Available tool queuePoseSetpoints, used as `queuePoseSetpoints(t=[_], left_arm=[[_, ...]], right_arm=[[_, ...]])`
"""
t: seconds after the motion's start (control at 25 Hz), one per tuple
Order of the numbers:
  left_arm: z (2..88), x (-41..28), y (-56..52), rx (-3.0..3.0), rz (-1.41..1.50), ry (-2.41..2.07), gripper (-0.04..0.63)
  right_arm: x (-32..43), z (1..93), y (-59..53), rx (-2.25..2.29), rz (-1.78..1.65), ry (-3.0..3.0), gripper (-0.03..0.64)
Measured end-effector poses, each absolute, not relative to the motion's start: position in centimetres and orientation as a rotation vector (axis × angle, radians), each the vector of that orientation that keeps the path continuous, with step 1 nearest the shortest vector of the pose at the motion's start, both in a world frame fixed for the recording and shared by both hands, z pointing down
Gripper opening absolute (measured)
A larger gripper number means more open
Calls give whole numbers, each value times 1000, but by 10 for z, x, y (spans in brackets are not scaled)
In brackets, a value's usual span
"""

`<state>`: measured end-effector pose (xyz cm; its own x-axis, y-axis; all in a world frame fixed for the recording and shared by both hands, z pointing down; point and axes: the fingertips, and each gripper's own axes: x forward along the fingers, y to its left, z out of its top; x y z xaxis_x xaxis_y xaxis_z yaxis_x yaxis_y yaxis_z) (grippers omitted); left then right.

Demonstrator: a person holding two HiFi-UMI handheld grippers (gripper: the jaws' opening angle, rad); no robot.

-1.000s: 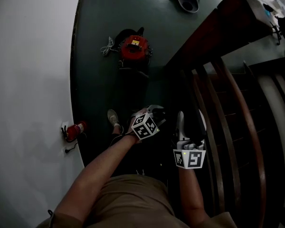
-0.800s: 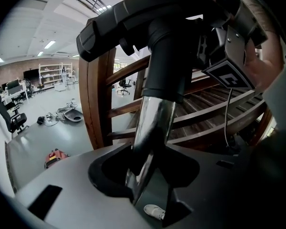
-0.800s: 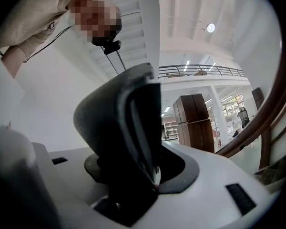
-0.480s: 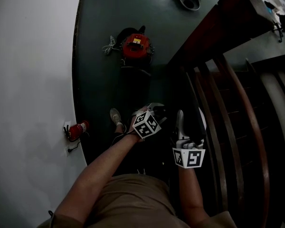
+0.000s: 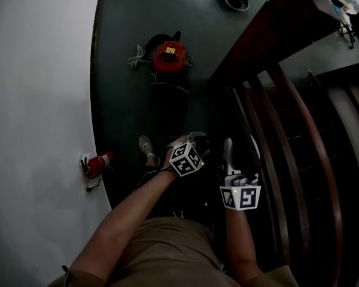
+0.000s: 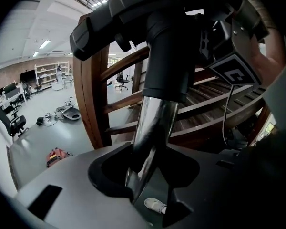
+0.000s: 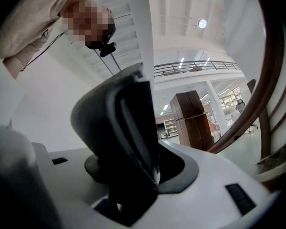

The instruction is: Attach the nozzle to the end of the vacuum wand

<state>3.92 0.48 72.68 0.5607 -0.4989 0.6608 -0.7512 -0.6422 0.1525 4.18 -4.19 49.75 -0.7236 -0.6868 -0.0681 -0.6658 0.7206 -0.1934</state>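
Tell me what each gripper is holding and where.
The left gripper is shut on the vacuum wand, on its chrome tube below the black collar. The right gripper is shut on the black nozzle, across its narrow body.

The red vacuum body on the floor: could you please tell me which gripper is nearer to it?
Left. The left gripper, holding the wand, sits below the red vacuum body in the head view; the right gripper, holding the nozzle, is lower and further right.
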Motion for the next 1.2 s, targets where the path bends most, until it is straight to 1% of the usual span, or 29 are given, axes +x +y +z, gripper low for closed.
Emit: queuePoseSetpoints(t=[0.16, 0.56, 0.84, 1.2], left_arm=[[730, 51, 11, 2408, 864, -961, 170], [728, 37, 8, 2373, 823, -1015, 170], [727, 42, 13, 2377, 823, -991, 172], [725, 32, 10, 2359, 783, -985, 176]], right_arm=[[27, 506, -54, -1070, -212, 2849, 199], [48, 496, -33, -1165, -168, 2706, 198], [47, 503, -55, -1232, -220, 2666, 198], [32, 498, -45, -1140, -200, 2730, 196]])
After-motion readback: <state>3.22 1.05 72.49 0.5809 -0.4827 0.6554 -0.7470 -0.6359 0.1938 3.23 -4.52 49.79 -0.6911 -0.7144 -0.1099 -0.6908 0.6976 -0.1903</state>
